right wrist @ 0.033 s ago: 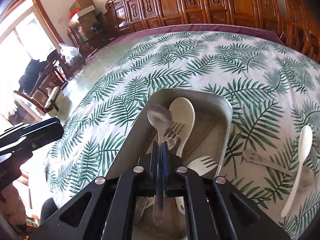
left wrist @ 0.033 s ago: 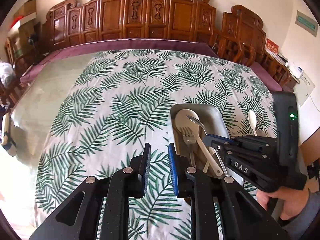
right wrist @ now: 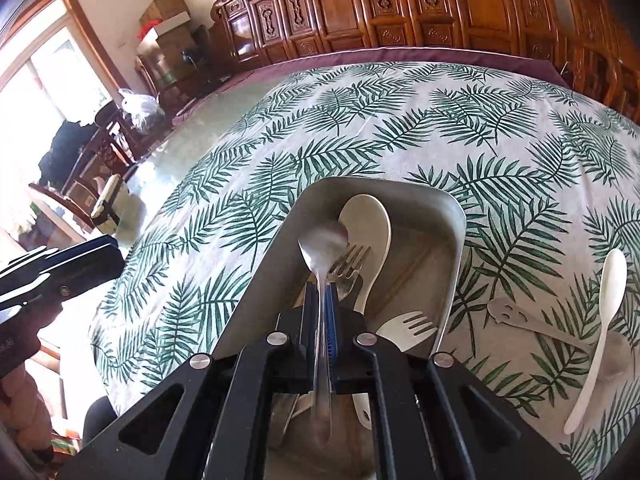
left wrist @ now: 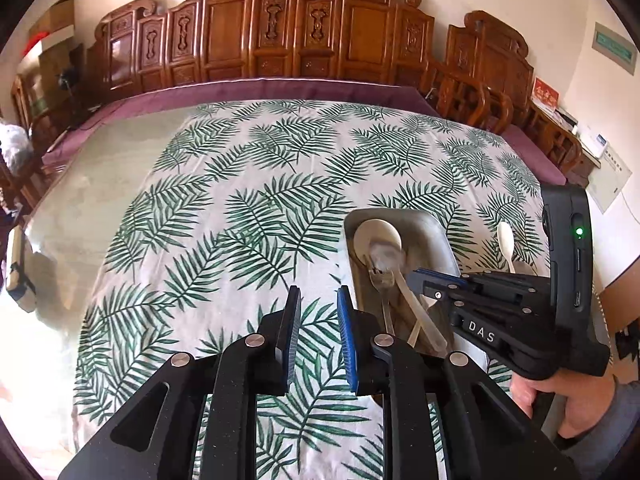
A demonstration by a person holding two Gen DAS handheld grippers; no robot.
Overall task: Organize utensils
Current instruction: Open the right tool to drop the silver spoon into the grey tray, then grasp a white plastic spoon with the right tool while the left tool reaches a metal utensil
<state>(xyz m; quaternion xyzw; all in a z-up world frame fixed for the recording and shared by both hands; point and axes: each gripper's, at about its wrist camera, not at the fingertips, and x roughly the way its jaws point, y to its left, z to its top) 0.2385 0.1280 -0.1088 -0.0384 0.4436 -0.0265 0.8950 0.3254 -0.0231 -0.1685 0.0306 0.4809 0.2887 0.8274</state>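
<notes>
A grey metal tray [right wrist: 420,256] lies on the leaf-print cloth and holds a wide white spoon [right wrist: 370,224], a metal fork [right wrist: 348,264] and a white fork [right wrist: 412,326]. My right gripper [right wrist: 320,292] hovers over the tray, shut on the handle of a metal spoon [right wrist: 324,240] whose bowl points forward. In the left wrist view that gripper [left wrist: 416,276] reaches over the tray [left wrist: 400,212] from the right. My left gripper [left wrist: 318,296] is just left of the tray, its jaws opening with nothing between them. Right of the tray lie a white spoon [right wrist: 608,300] and a smiley-face metal utensil [right wrist: 508,312].
Carved wooden chairs [left wrist: 280,40] line the table's far edge, behind a purple cloth strip. Bare glass tabletop [left wrist: 100,184] lies left of the leaf cloth. A small box [right wrist: 108,204] sits near the left table edge. A person's hand [left wrist: 572,404] holds the right gripper's handle.
My left gripper's jaws stand slightly wider apart. The metal spoon's bowl now looks blurred over the tray; the right gripper has barely moved.
</notes>
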